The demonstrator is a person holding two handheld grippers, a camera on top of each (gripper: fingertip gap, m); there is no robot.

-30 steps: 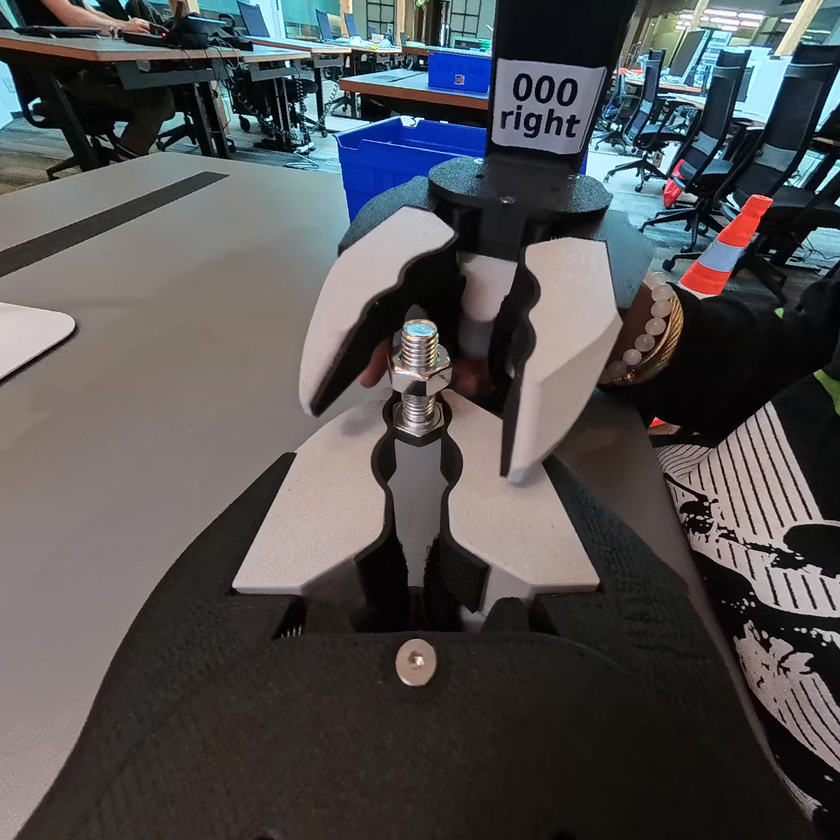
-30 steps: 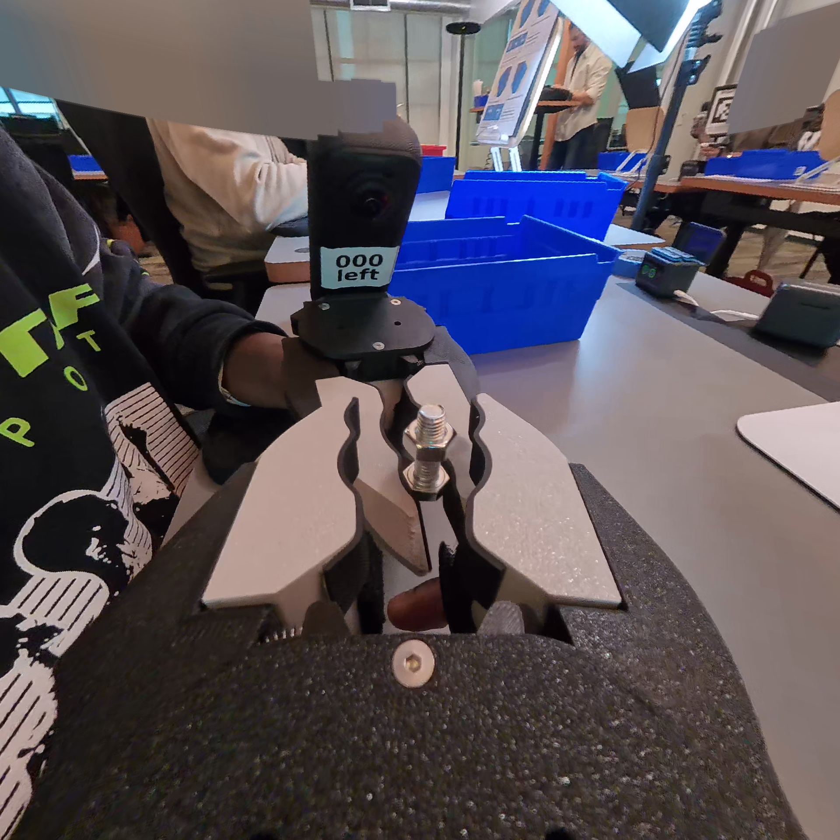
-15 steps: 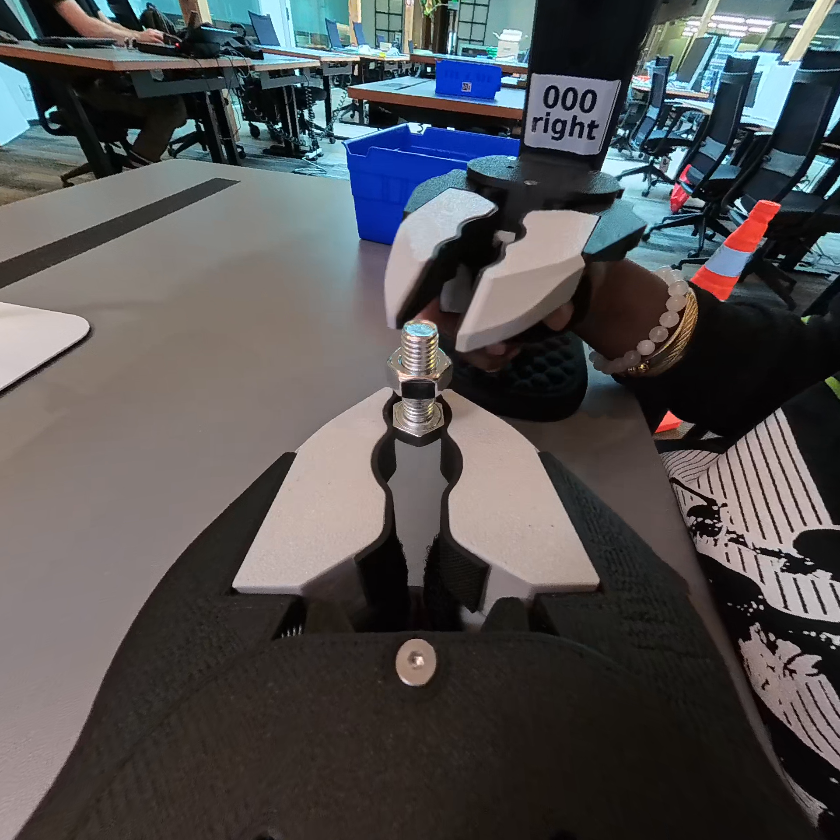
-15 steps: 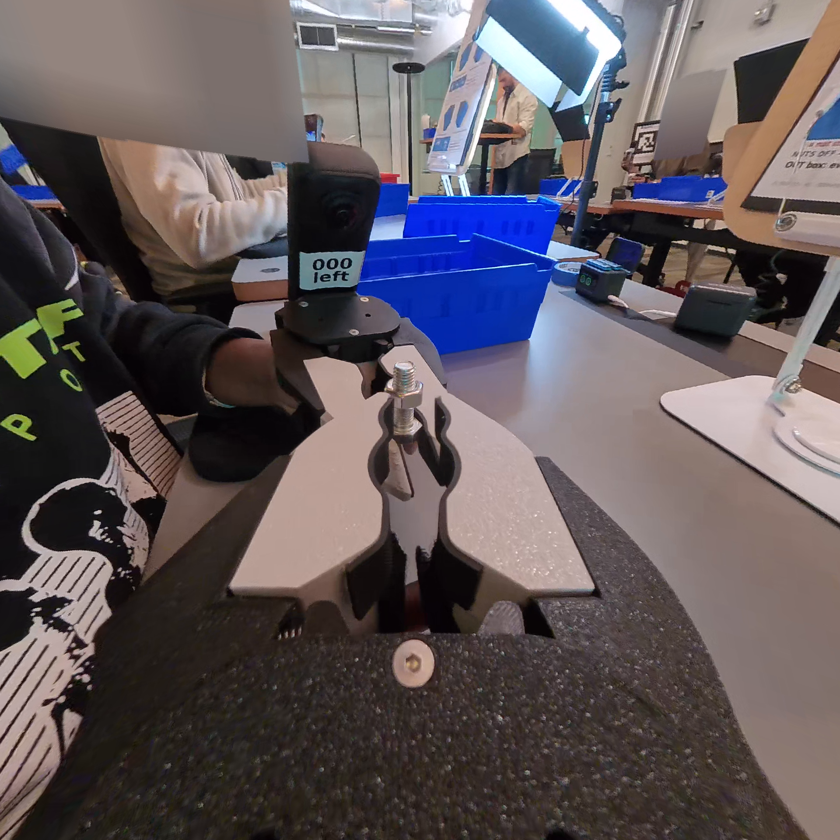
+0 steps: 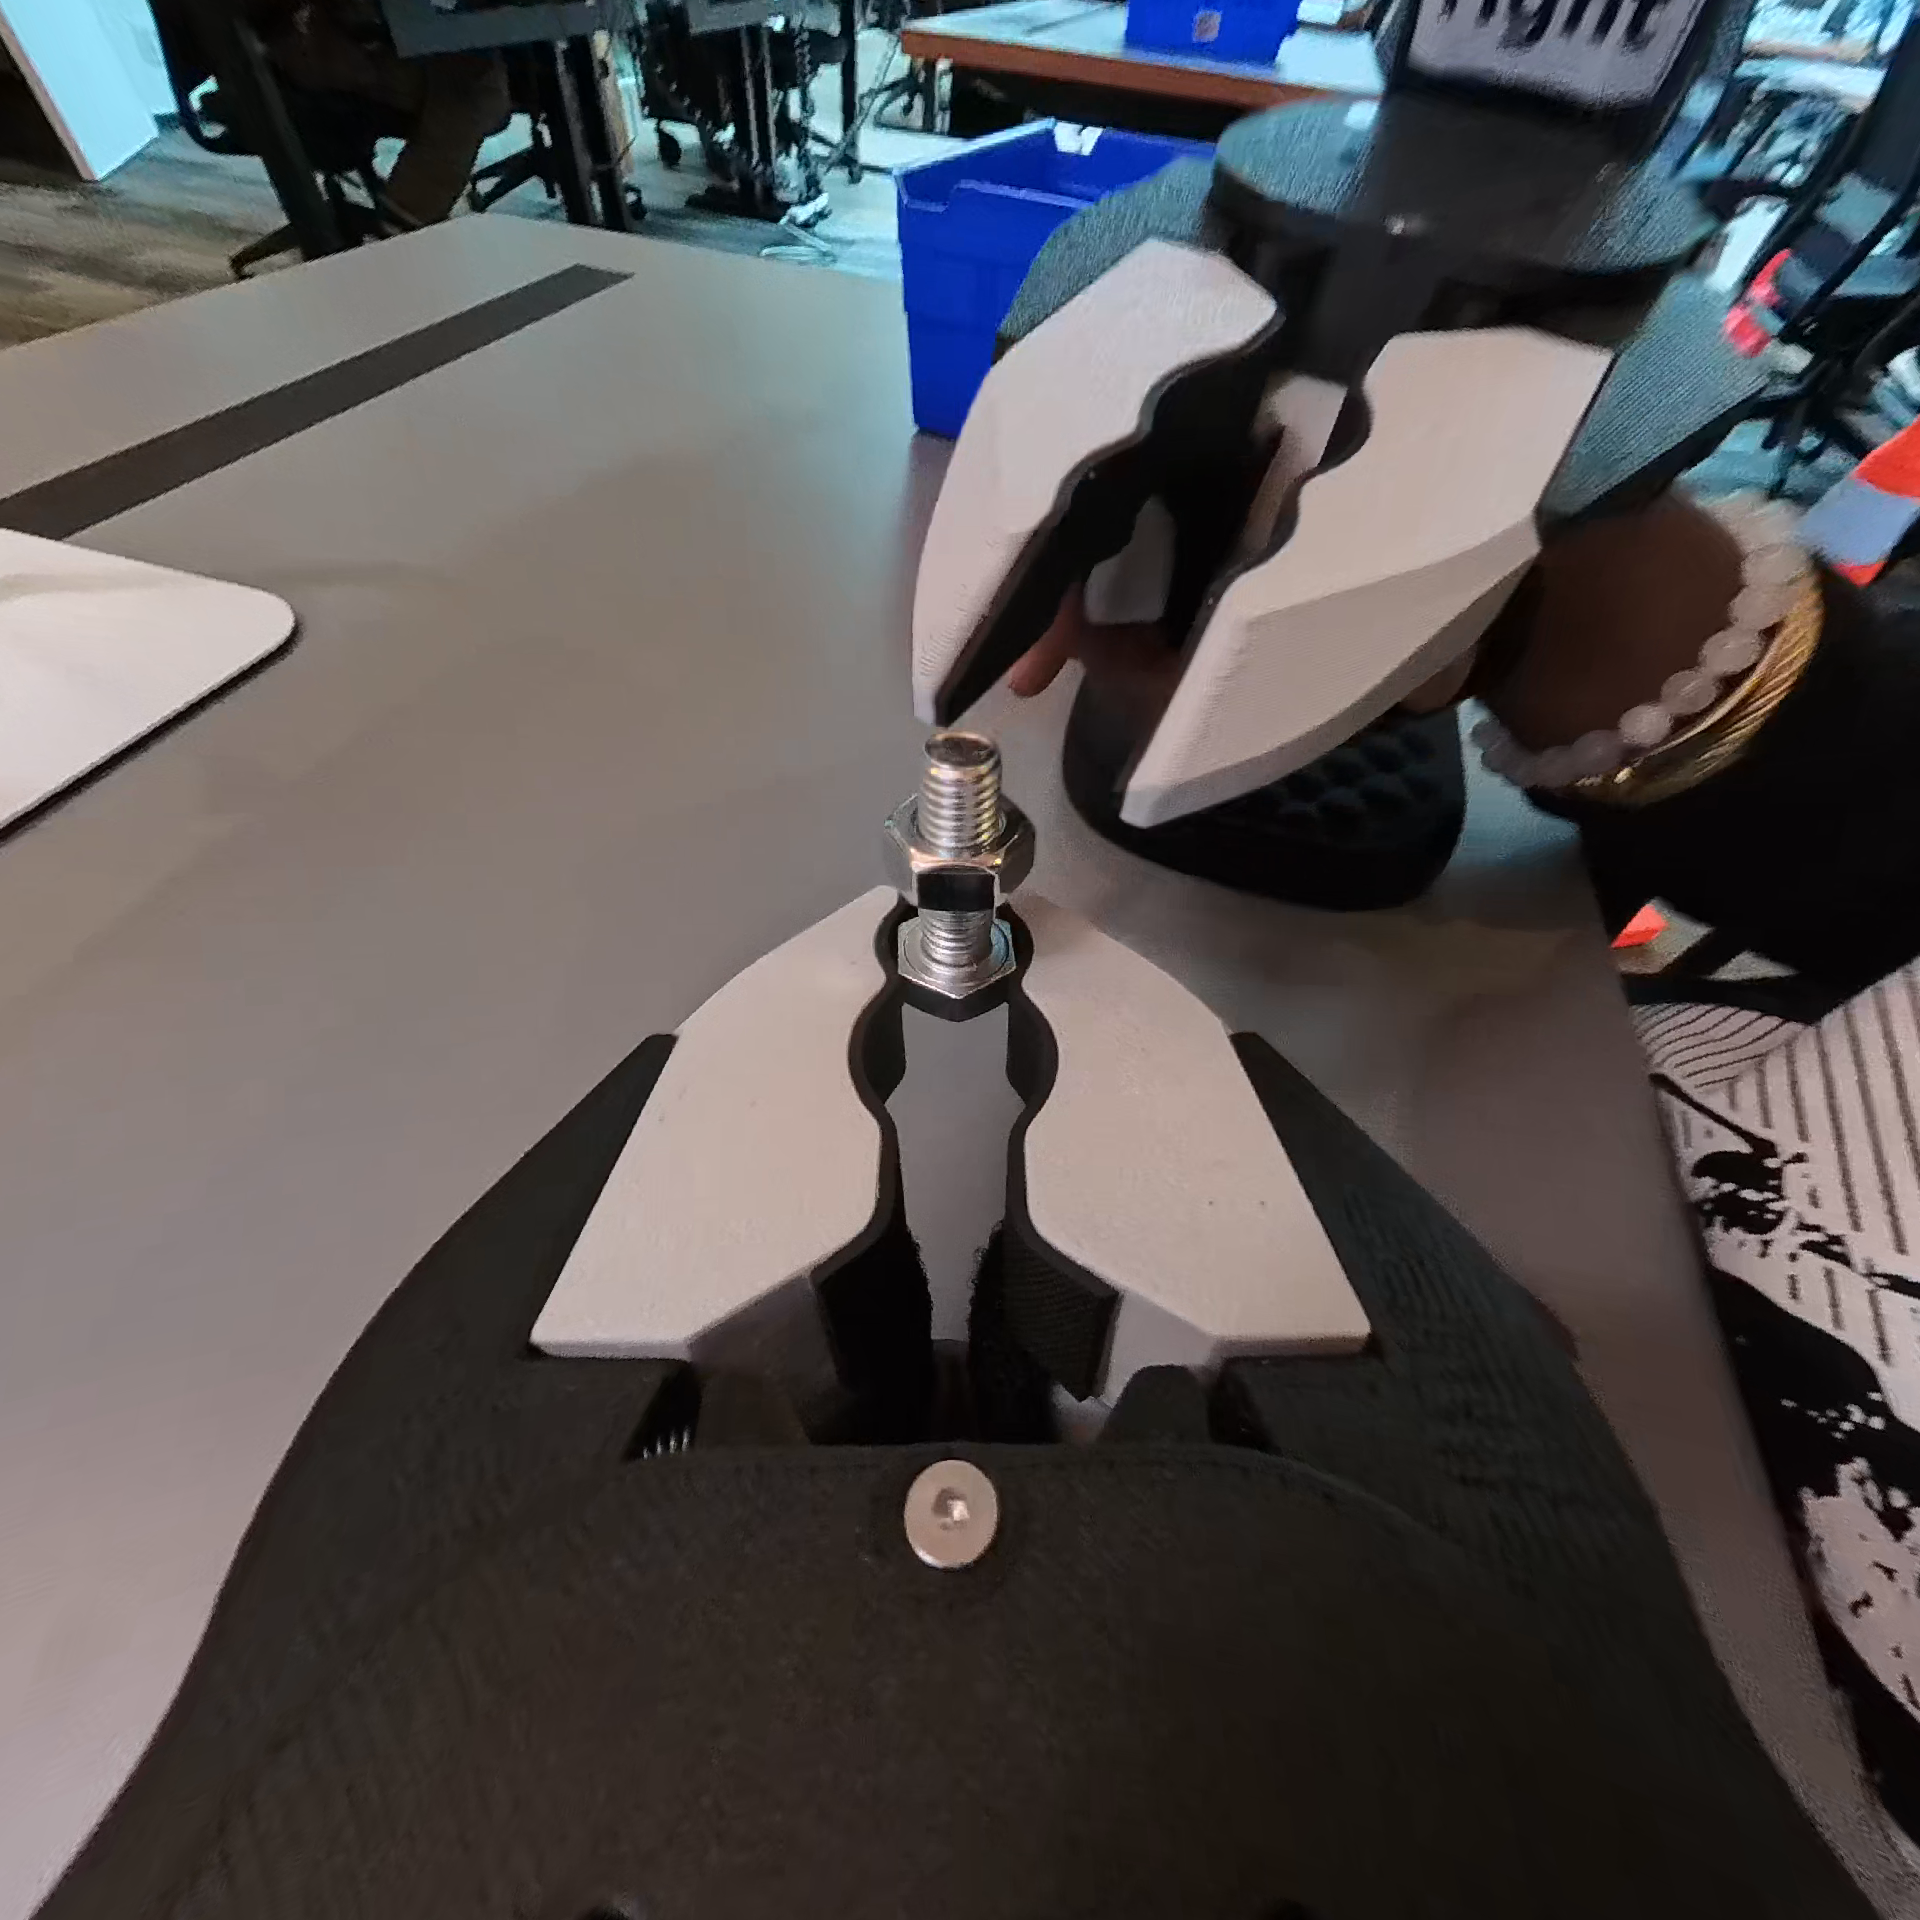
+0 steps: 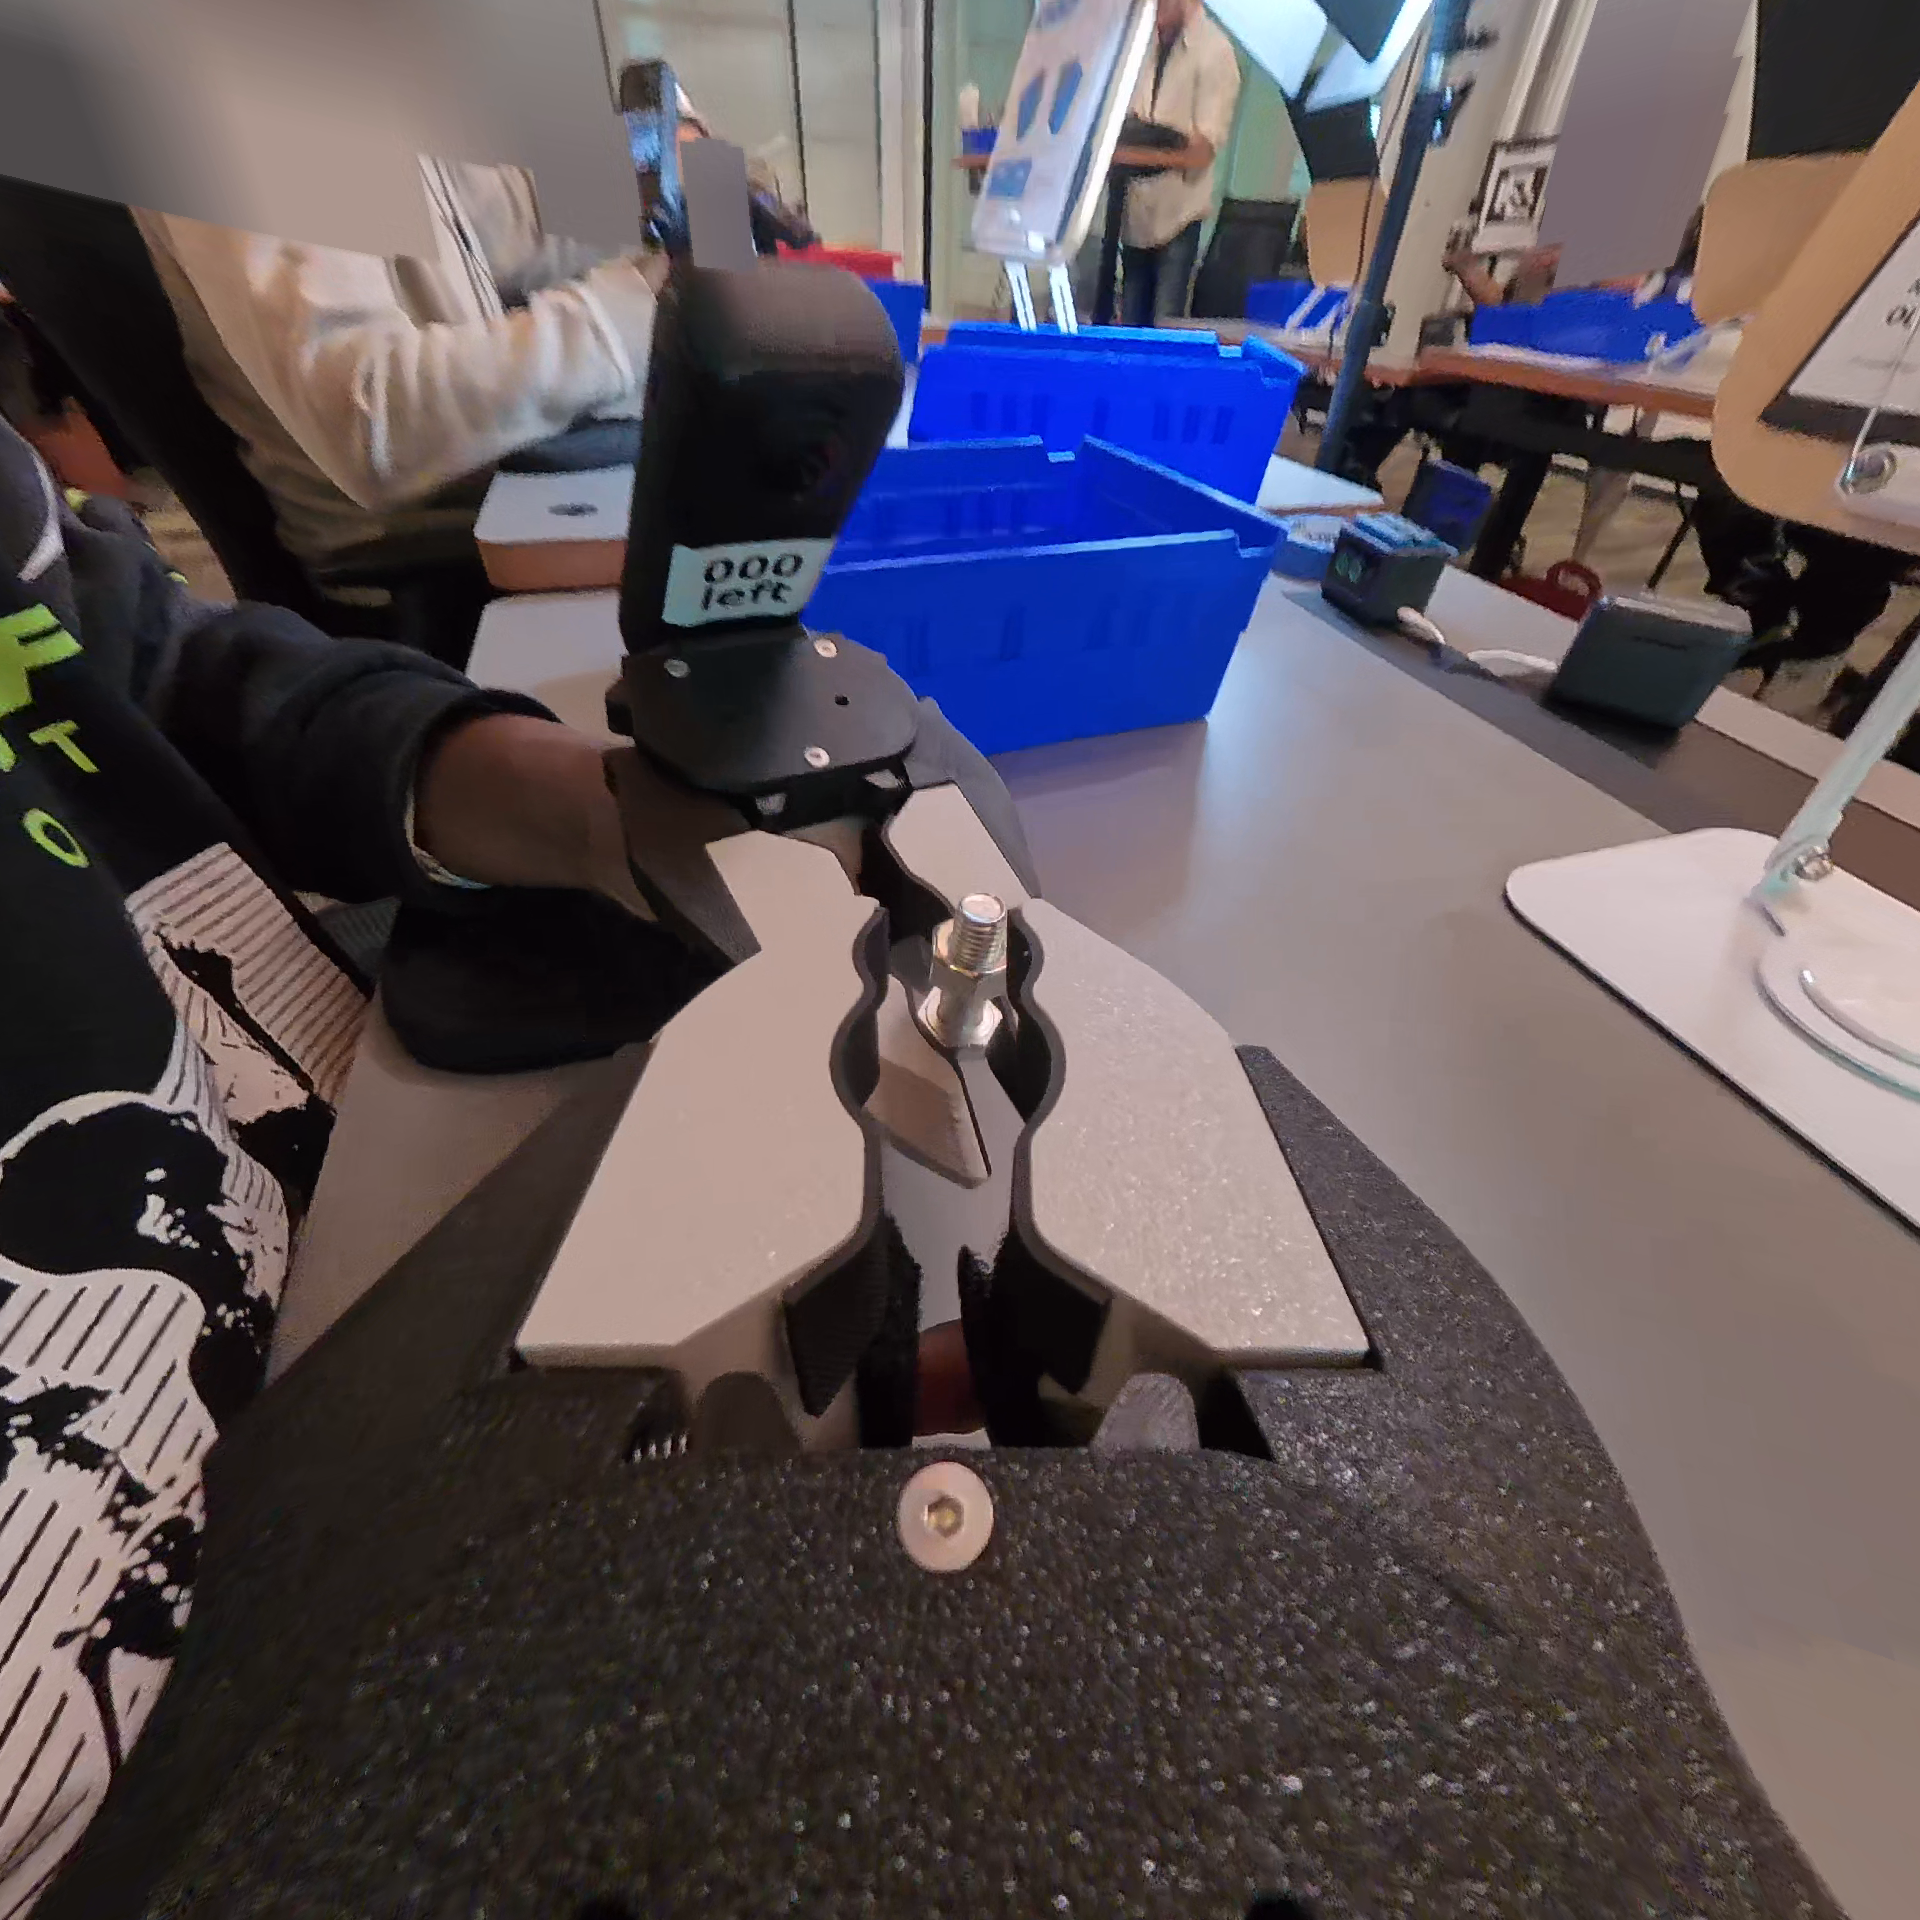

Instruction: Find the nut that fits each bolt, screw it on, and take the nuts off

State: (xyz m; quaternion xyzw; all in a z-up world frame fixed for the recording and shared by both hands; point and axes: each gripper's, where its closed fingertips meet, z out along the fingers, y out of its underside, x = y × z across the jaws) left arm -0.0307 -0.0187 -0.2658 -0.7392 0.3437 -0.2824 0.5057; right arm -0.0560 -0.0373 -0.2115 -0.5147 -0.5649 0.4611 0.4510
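Note:
My left gripper point(image 5: 954, 935) is shut on the head of a silver bolt point(image 5: 954, 790), holding it upright above the grey table point(image 5: 520, 727). A hex nut point(image 5: 956, 844) sits partway down the thread, a short gap above the head. My right gripper point(image 5: 1039, 758) is open and empty, its tips just above and right of the bolt's top, not touching. In the right wrist view the bolt point(image 6: 982, 925) and nut point(image 6: 966, 971) show through the gap of my right gripper point(image 6: 945, 920), with a left finger point(image 6: 925, 1117) below them.
A blue bin point(image 5: 977, 270) stands behind the right gripper; it also shows in the right wrist view point(image 6: 1039, 623). A white stand base point(image 5: 104, 644) lies on the table point(image 6: 1662, 956). Small dark devices point(image 6: 1647, 655) sit farther back. The person's printed shirt point(image 5: 1766, 1247) is close on the right. There is about 6 cm between the tips of the two grippers.
The right gripper, open around the nut a second ago, pulled back and closed. It has now come back near the bolt's top with its jaws parted. The left gripper keeps its hold.

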